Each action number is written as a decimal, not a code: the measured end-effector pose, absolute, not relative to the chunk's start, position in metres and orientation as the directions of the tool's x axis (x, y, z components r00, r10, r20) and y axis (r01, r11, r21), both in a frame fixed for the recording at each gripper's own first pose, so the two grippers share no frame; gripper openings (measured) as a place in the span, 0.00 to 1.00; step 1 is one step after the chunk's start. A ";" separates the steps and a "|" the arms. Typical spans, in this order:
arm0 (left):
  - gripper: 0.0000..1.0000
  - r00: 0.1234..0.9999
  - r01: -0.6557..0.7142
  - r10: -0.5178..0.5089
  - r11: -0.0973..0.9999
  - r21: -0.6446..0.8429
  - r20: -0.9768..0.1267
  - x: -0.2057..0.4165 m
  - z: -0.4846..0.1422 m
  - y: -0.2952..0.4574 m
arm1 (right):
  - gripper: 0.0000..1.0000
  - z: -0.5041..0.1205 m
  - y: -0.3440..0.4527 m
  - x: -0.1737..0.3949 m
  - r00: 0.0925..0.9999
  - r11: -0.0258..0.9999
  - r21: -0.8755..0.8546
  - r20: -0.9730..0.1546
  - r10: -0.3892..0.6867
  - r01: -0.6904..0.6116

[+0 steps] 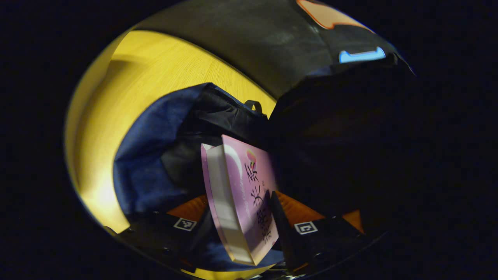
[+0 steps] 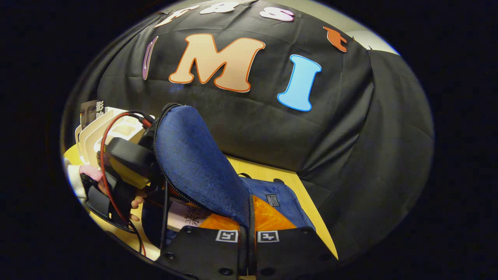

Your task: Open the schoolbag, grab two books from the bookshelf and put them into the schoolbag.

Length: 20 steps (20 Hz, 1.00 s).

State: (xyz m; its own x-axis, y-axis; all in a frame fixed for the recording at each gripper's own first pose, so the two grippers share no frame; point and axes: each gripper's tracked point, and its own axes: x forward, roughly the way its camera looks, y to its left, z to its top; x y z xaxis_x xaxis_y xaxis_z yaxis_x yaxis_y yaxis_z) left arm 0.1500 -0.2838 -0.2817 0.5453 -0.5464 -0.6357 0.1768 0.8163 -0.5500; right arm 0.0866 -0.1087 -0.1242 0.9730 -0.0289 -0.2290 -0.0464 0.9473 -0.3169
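Between the left claw's (image 1: 249, 229) closed fingers sits a pink book (image 1: 243, 194), just before the schoolbag's (image 1: 155, 163) mouth, while the right claw (image 2: 248, 233) pinches the flap (image 2: 194, 163) up; slide it in slowly.

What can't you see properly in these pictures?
- Inside of the schoolbag: left gripper view, too dark, and the pink book blocks it.
- Bookshelf: right gripper view, cut off by the edge and hidden behind the left gripper.
- Another book already in the bag: cannot tell.
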 end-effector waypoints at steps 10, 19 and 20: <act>0.95 0.534 0.313 -0.477 0.879 -0.361 -0.698 0.092 -0.231 -0.241 | 0.04 -0.130 -0.106 0.088 0.969 0.938 -0.344 -0.242 -0.039 -0.048; 0.95 0.528 0.331 -0.364 0.920 -0.208 -0.767 0.037 -0.132 -0.163 | 0.04 -0.137 -0.100 0.091 0.966 0.925 -0.376 -0.254 -0.052 -0.050; 0.95 0.515 0.312 -0.347 0.927 -0.206 -0.784 0.031 -0.121 -0.153 | 0.04 -0.138 -0.098 0.092 0.965 0.922 -0.384 -0.255 -0.052 -0.051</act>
State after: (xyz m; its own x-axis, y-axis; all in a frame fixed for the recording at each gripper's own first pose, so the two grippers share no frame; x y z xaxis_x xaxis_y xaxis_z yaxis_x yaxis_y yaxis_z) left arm 0.0312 -0.1531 -0.1211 0.5151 -0.3474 -0.7836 0.3121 0.9274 -0.2060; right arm 0.0915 -0.0982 -0.1379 0.9654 -0.0524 -0.2554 -0.0515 0.9221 -0.3836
